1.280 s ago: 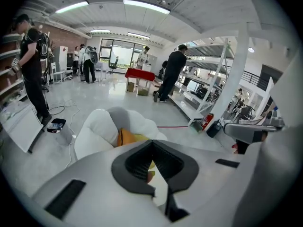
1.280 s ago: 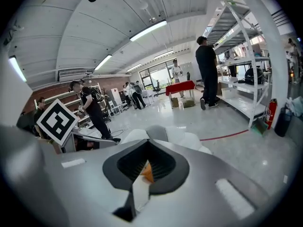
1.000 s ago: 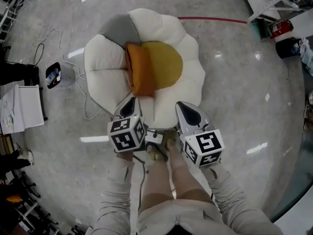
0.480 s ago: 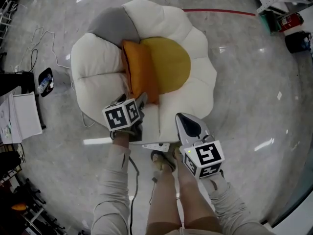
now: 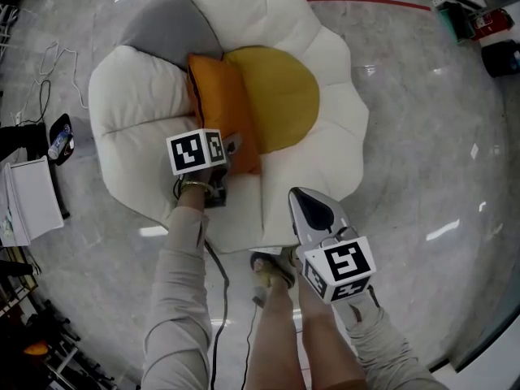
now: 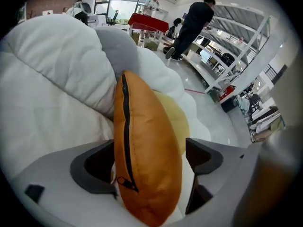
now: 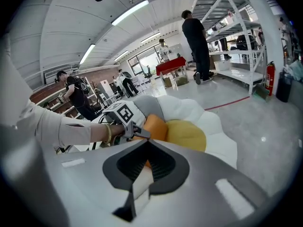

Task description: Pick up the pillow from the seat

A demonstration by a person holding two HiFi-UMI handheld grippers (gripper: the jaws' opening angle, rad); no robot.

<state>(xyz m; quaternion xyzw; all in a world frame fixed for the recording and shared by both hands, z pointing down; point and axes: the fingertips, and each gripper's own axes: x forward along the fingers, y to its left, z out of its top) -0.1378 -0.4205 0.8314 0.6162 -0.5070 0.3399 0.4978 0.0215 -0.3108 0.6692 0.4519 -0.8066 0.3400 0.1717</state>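
Note:
An orange pillow (image 5: 223, 116) stands on its edge on the white flower-shaped seat (image 5: 329, 169), beside the seat's yellow centre (image 5: 280, 96). My left gripper (image 5: 230, 149) is at the pillow's near end. Its jaws are opening and straddle the pillow (image 6: 147, 150), whose zip seam faces the camera. The left jaw lies close against the fabric, while a gap shows at the right jaw. My right gripper (image 5: 307, 201) hovers over the seat's near edge, shut and empty. In the right gripper view its jaws (image 7: 147, 143) meet at the tips.
A grey petal (image 5: 166, 27) forms part of the seat's back. On the floor at the left lie a cable (image 5: 49, 71), a dark tray with a bottle (image 5: 58, 136) and white papers (image 5: 32, 197). A red floor line (image 5: 366, 3) and shelving (image 7: 236, 41) lie beyond. My feet (image 5: 272, 270) stand by the seat.
My left gripper has reached forward from beside my knees to the pillow's near end, and its jaws have spread around it. The right gripper has hardly moved.

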